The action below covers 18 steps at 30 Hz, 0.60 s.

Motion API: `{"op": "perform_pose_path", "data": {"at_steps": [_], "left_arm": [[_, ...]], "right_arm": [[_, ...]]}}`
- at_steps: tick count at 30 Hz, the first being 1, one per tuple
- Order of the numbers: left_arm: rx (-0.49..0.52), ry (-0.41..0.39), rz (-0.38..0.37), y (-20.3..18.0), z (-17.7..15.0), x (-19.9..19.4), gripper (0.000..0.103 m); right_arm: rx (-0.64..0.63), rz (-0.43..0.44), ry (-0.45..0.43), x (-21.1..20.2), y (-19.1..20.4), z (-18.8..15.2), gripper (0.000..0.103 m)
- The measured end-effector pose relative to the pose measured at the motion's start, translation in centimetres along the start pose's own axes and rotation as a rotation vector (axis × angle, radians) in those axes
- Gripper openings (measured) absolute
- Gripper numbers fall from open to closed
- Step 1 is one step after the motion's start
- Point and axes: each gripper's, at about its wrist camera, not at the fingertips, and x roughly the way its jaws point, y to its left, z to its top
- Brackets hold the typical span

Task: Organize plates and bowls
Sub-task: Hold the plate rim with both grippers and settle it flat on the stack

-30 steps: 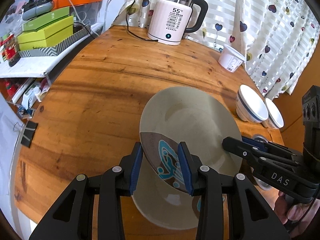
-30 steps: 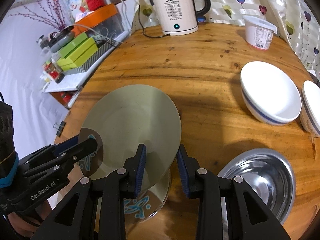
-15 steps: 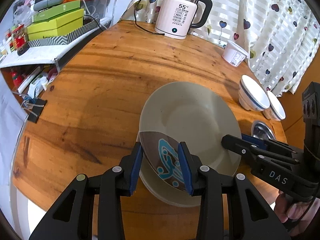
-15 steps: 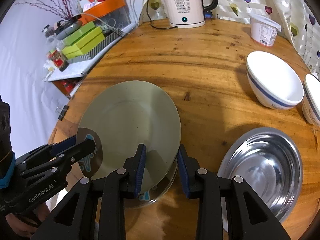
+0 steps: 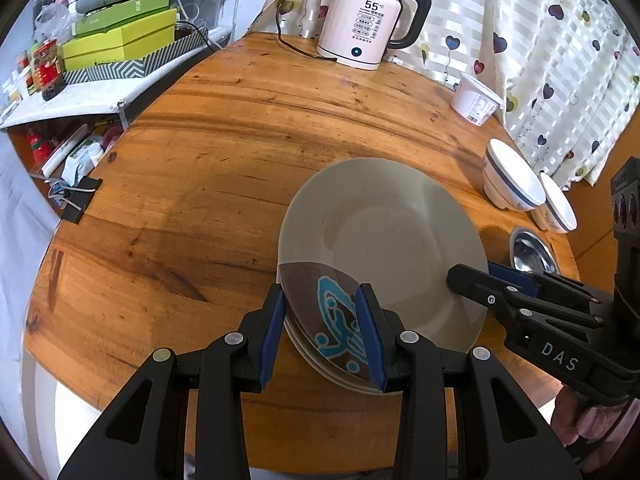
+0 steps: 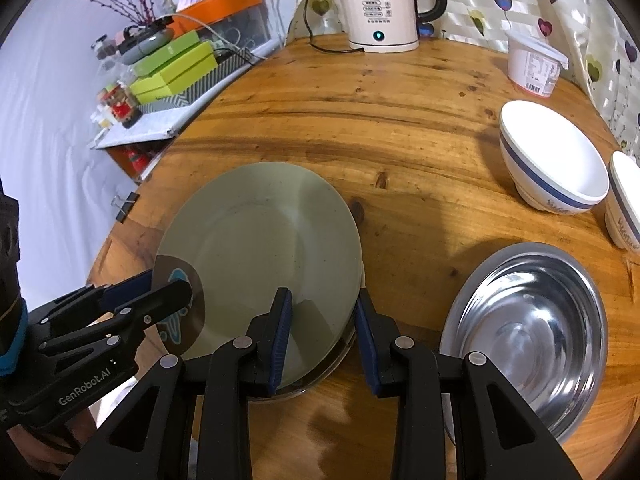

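Observation:
A pale grey-green plate (image 5: 384, 236) with a brown and blue patterned patch rests on a second plate (image 5: 344, 378) whose rim shows beneath it, near the table's front edge. My left gripper (image 5: 320, 332) is shut on the top plate's patterned rim. My right gripper (image 6: 322, 332) is shut on the same plate (image 6: 260, 240) at its opposite rim. Each gripper shows in the other's view. Two white bowls with a blue stripe (image 6: 554, 158) (image 6: 626, 200) and a steel bowl (image 6: 528, 328) stand to the right.
A white kettle (image 5: 366, 20) with its cord and a white plastic tub (image 5: 476, 98) stand at the back of the round wooden table (image 5: 208, 152). A shelf with green boxes (image 5: 120, 40) lies off the left edge. A heart-print curtain hangs behind.
The plate held by both grippers has come down onto the lower plate; the gap between them has closed. Both grippers kept their hold.

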Motion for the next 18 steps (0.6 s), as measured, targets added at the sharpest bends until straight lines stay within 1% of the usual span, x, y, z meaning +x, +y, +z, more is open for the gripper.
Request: {"op": "perform_pose_path", "data": {"at_steps": [14,18], "left_arm": [[0.001,0.001,0.023,-0.06,-0.42,-0.04,0.038],[-0.005,0.003,0.018,0.00,-0.50,-0.03,0.038]], "right_arm": [[-0.045,-0.020,-0.008,0.05,0.64,-0.35,0.037],[-0.049,-0.019,-0.012,0.07,0.67,-0.41,0.038]]}}
